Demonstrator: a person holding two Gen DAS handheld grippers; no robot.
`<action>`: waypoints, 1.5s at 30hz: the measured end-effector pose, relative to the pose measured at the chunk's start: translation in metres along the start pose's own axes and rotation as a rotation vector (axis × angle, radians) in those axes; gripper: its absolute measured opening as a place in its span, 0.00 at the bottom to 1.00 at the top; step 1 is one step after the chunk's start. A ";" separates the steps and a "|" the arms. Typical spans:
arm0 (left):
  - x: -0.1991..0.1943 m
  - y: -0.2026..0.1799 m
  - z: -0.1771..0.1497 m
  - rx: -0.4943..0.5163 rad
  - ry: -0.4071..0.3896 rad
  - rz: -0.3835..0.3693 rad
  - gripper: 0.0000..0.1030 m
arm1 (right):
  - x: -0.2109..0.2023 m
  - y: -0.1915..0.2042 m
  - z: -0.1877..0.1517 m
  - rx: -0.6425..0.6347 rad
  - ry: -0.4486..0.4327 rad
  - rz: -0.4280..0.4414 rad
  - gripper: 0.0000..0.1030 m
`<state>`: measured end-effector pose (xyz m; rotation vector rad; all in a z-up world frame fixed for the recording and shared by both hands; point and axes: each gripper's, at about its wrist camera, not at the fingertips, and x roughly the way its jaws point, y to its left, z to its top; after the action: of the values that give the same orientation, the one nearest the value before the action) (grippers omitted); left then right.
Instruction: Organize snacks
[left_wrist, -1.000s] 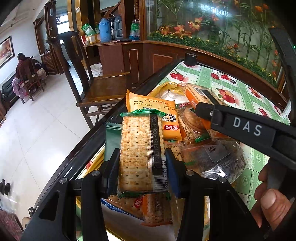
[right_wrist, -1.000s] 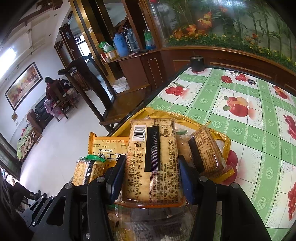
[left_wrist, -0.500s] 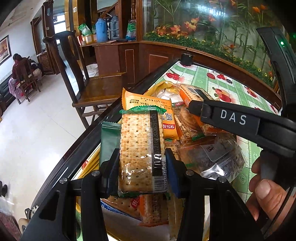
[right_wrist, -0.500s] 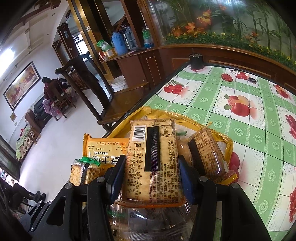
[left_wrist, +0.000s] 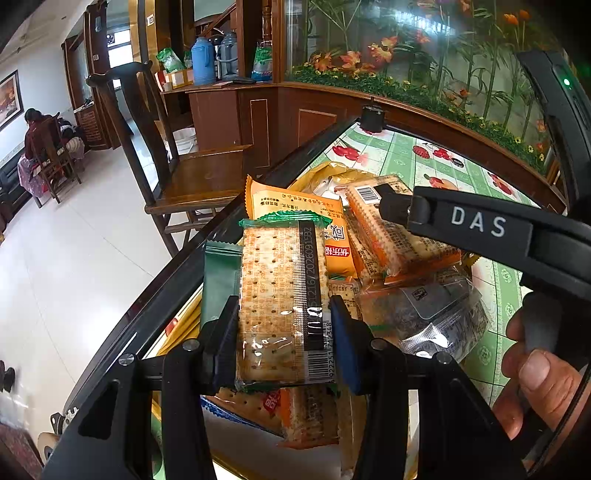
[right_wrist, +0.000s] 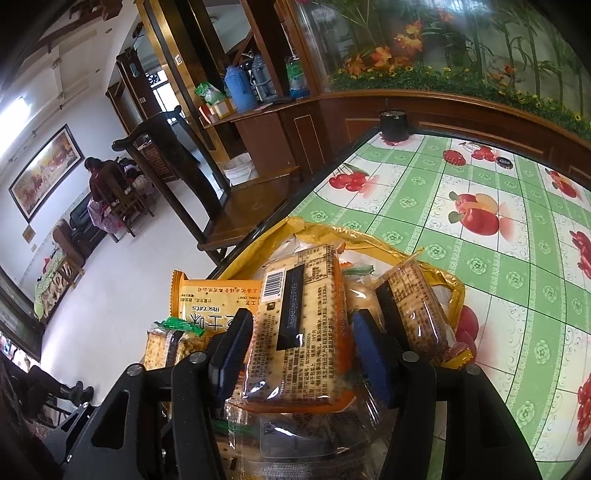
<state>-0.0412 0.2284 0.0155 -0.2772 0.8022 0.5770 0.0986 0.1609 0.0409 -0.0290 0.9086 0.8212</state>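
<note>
At the bottom centre of the left wrist view, the left gripper (left_wrist: 284, 332) is clamped on a green-edged cracker pack (left_wrist: 282, 295), both blue pads pressed flat against its long sides. Under and just beyond it lies a heap of snacks: a dark green packet (left_wrist: 219, 280) at its left, an orange biscuit packet (left_wrist: 325, 225) behind it, a clear-wrapped dark pastry (left_wrist: 424, 306) to the right. In the right wrist view, the right gripper (right_wrist: 299, 354) has an orange-edged cracker pack (right_wrist: 299, 332) between its jaws, which are opening; a gap shows at the right pad. A person's hand (left_wrist: 535, 384) holds that gripper at the lower right. Farther off, a yellow bag (right_wrist: 369, 236) rims the pile on the green fruit-print tablecloth (right_wrist: 461, 184), and a wooden chair (left_wrist: 192, 173) stands in the upper left.
</note>
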 end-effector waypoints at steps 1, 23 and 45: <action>-0.001 0.000 0.000 -0.001 -0.001 -0.001 0.44 | -0.001 -0.001 0.000 0.003 0.001 0.001 0.59; -0.040 -0.013 -0.007 -0.010 -0.056 0.024 0.81 | -0.114 -0.037 -0.056 0.080 -0.137 -0.018 0.73; -0.117 -0.038 -0.027 0.102 -0.205 0.041 0.81 | -0.188 -0.046 -0.148 0.075 -0.172 -0.065 0.80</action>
<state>-0.0999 0.1417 0.0846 -0.1060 0.6382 0.5901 -0.0372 -0.0399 0.0654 0.0758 0.7714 0.7177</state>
